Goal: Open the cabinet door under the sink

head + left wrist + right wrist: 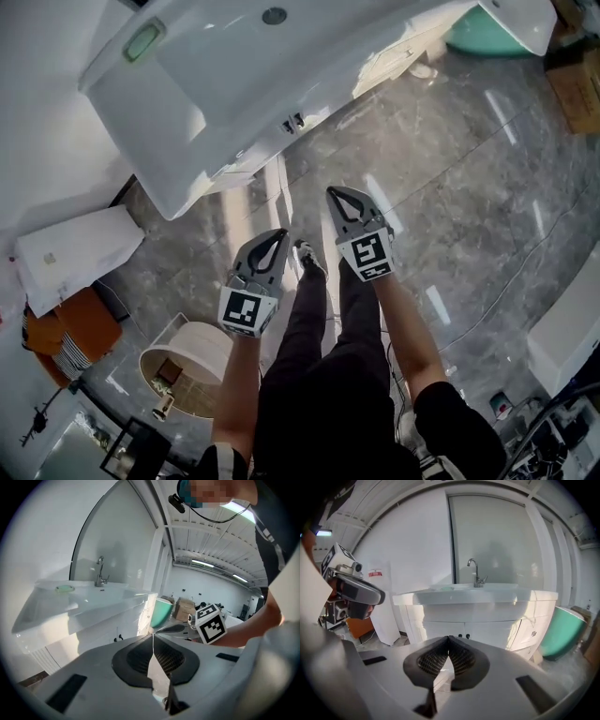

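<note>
The white sink vanity [187, 103] stands ahead with a faucet [476, 578] on top. Its two cabinet doors [440, 630] are closed, and a pair of small dark knobs [463, 636] sits where they meet, seen from above as knobs [293, 121]. My left gripper [280, 233] is shut and empty, held in the air well short of the cabinet. My right gripper [334, 193] is also shut with nothing in it, slightly further forward and pointing at the cabinet front. In the left gripper view the vanity [84, 606] lies to the left of the jaws [153, 634].
A green tub [562, 632] stands right of the vanity, with a cardboard box [577, 84] beyond it. A white box [75, 253], an orange object [84, 323] and a round wooden bin [192, 366] lie at the left. The floor [450, 187] is grey marble.
</note>
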